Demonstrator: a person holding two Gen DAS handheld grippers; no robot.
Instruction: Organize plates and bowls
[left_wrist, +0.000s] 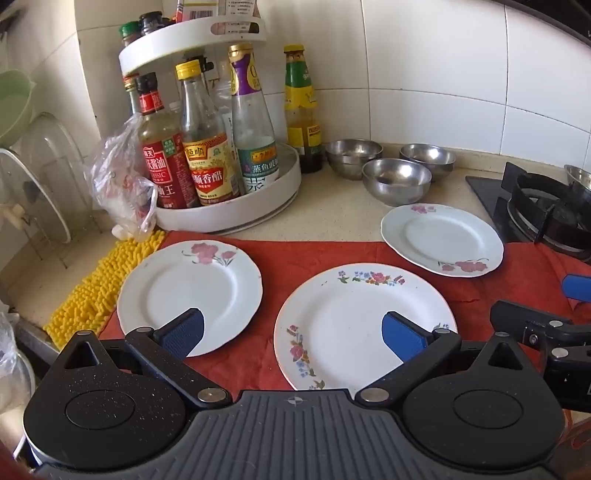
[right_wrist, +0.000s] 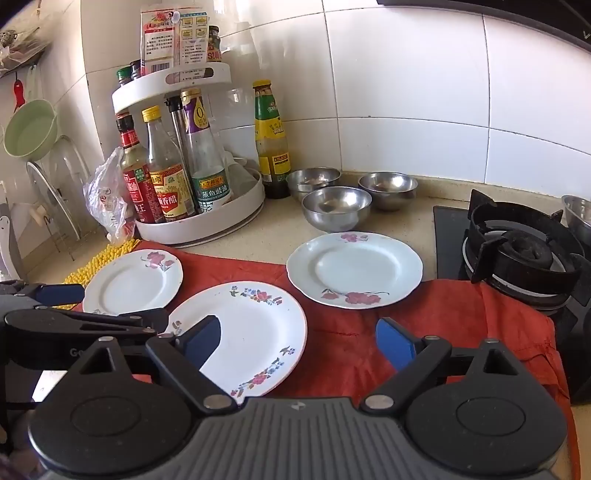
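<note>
Three flowered white plates lie apart on a red cloth (left_wrist: 317, 254): a small left plate (left_wrist: 188, 291) (right_wrist: 129, 284), a large middle plate (left_wrist: 354, 321) (right_wrist: 251, 325), and a small right plate (left_wrist: 443, 238) (right_wrist: 354, 267). Three steel bowls (left_wrist: 395, 181) (right_wrist: 336, 206) stand behind them on the counter. My left gripper (left_wrist: 293, 332) is open and empty above the gap between the left and middle plates. My right gripper (right_wrist: 299, 343) is open and empty above the middle plate's right edge and the cloth.
A white two-tier turntable (left_wrist: 229, 210) of sauce bottles stands at the back left, with a plastic bag (left_wrist: 122, 184) beside it. A yellow mat (left_wrist: 99, 284) lies left of the cloth. A gas stove (right_wrist: 524, 254) is at the right. A lid rack (left_wrist: 33, 192) stands far left.
</note>
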